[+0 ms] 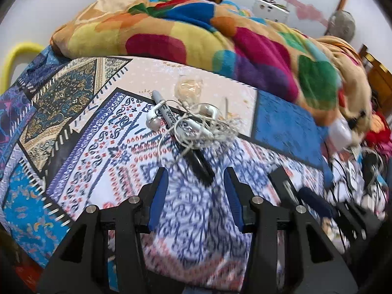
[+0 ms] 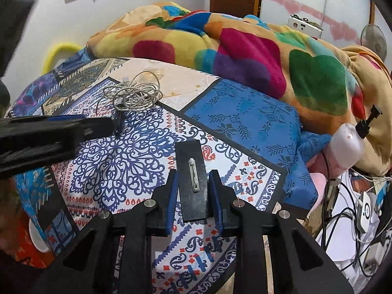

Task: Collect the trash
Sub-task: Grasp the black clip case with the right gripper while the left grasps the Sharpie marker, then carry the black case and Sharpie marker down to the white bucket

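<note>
The tangled earphones (image 1: 193, 120) and marker (image 1: 186, 137) lie uncollected on the bed (image 1: 103, 132); left gripper (image 1: 196, 178) hovers just short, fingers spread. Beside them, the right gripper (image 2: 193, 183) brackets a black strip (image 2: 192, 178), unclenched.

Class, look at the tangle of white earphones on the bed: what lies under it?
A marker pen lies under the earphone tangle, its grey end and black cap sticking out on the patterned bedsheet. The cable hides its middle, and whatever else lies beneath.
</note>
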`<state>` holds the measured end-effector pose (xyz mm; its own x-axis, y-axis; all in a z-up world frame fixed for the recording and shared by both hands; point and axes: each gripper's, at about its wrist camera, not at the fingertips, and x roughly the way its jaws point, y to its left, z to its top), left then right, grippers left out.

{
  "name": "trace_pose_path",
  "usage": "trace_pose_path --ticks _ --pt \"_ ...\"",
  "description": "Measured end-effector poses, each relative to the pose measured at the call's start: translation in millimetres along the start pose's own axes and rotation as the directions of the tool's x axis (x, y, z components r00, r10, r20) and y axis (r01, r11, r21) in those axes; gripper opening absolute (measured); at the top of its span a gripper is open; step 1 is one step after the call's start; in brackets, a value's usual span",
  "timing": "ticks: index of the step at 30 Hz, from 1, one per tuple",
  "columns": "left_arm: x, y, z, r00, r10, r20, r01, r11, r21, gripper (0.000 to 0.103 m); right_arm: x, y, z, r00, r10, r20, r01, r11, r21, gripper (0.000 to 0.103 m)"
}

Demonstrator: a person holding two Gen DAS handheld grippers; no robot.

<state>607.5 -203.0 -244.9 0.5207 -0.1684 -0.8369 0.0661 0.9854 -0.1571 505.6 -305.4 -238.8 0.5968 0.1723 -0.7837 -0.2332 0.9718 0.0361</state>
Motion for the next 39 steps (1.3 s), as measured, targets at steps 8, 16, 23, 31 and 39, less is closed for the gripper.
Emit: trace_pose_path --ticks 8,16,23,31,39 --pt "5 1 -8 0.997 0.070 0.035 -0.072 0.997 0.033 0.011 -1 2 -4 1.000 -0.005 0.020 0.006 1.000 -0.010 0.023" --pt "-34 24 -63 1.000 0.023 -0.014 -0.020 0.986 0.163 0.011 -2 0 -4 1.000 0.008 0.007 -0.008 1.000 0.015 0.023" --pt "-59 36 -102 1.000 0.003 -0.028 0.003 0.979 0.204 0.011 -10 4 -13 0.998 0.061 -0.014 -0.060 0.998 0.019 0.023" --pt "-46 30 -85 1.000 0.012 0.003 -0.013 0.975 0.221 0.022 -16 13 -21 0.998 0.052 -0.020 -0.053 0.998 -0.025 0.027" --pt "-39 31 -76 0.998 0.017 0.058 -0.028 0.980 0.199 0.015 -12 24 -22 1.000 0.020 0.019 -0.019 0.997 -0.079 0.029"
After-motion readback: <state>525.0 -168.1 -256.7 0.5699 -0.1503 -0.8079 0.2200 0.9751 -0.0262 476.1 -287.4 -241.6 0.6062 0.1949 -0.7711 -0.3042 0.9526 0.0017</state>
